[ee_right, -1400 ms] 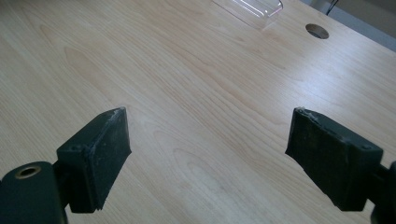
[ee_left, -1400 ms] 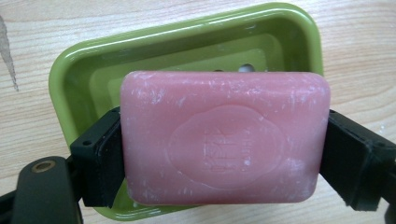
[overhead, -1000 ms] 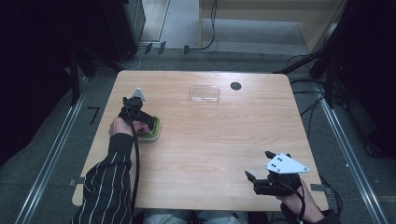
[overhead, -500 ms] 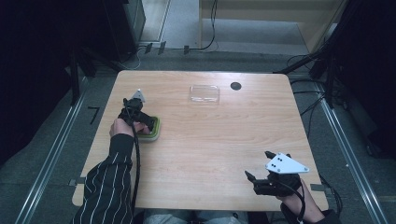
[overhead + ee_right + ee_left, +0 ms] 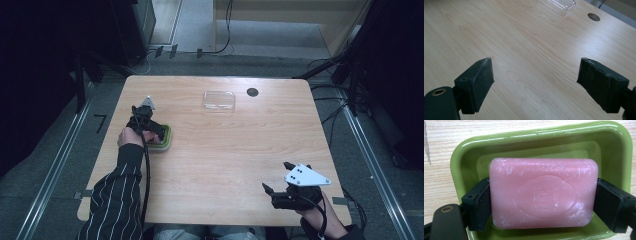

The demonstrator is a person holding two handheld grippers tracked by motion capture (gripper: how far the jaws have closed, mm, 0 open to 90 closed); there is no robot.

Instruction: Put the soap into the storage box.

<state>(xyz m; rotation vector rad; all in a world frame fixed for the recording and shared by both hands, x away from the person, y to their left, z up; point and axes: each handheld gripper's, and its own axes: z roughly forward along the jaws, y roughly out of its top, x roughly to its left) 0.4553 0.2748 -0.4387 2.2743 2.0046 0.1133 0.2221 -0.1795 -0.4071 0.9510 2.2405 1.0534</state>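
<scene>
A pink soap bar (image 5: 543, 196) lies in a green soap dish (image 5: 461, 155) on the wooden table. My left gripper (image 5: 543, 206) is shut on the bar, its black pads pressed against the bar's two short ends. From above, that gripper (image 5: 150, 131) points down over the green soap dish (image 5: 166, 141) at the table's left side. My right gripper (image 5: 280, 181) hovers near the front right corner of the table, open with nothing between its jaws; in its own view the right gripper (image 5: 535, 82) looks over bare wood.
A clear plastic lid (image 5: 218, 100) lies at the back middle of the table, with a round cable hole (image 5: 252, 92) just right of it. Both show far off in the right gripper view, lid (image 5: 557, 4) and hole (image 5: 594, 17). Dark floor with cables surrounds the table.
</scene>
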